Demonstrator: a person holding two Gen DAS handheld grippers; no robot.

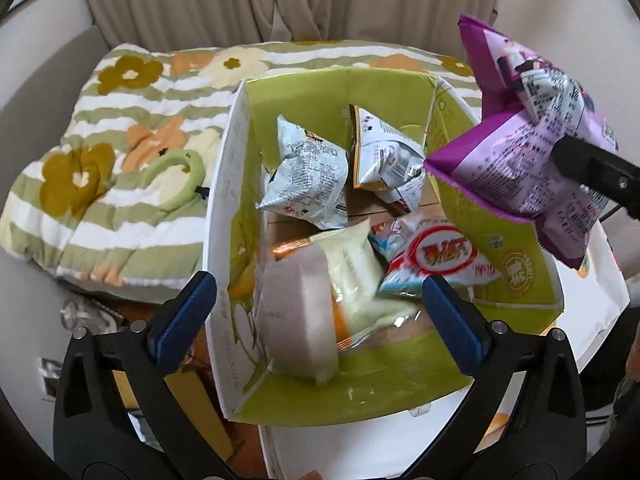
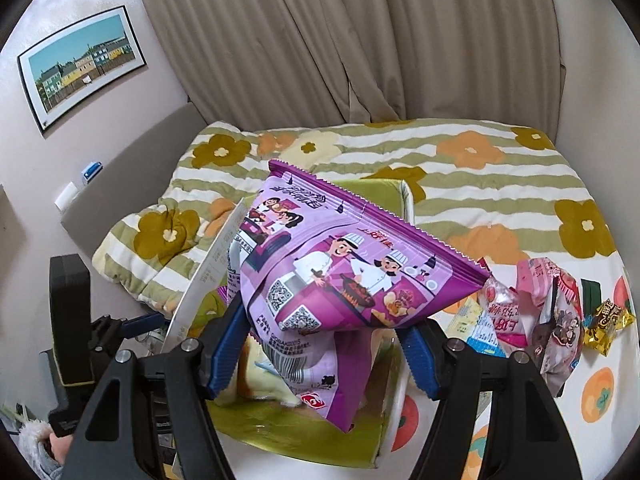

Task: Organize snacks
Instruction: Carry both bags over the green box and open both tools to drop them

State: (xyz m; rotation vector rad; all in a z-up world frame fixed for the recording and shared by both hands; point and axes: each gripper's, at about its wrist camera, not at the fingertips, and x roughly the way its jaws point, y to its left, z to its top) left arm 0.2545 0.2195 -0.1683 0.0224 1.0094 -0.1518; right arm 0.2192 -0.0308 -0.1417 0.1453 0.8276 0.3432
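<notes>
A green-lined cardboard box (image 1: pixel 340 92) holds several snack bags: two silver ones (image 1: pixel 308 172) at the back, a pale yellow bag (image 1: pixel 352 280) and a red-and-white pack (image 1: pixel 436 258) in front. My left gripper (image 1: pixel 320 316) is open above the box's near end, with the pale bag between its pads, blurred. My right gripper (image 2: pixel 320 344) is shut on a purple snack bag (image 2: pixel 352 272) and holds it above the box (image 2: pixel 288 424). The purple bag also shows in the left wrist view (image 1: pixel 540 152), over the box's right wall.
A floral quilt (image 2: pixel 480 168) covers the bed behind the box. Loose snacks, pink bags (image 2: pixel 532 304) and a gold packet (image 2: pixel 608 324), lie on a persimmon-print cloth (image 2: pixel 600 400) to the right. A green ring (image 1: pixel 176 176) lies on the quilt. Curtains hang behind.
</notes>
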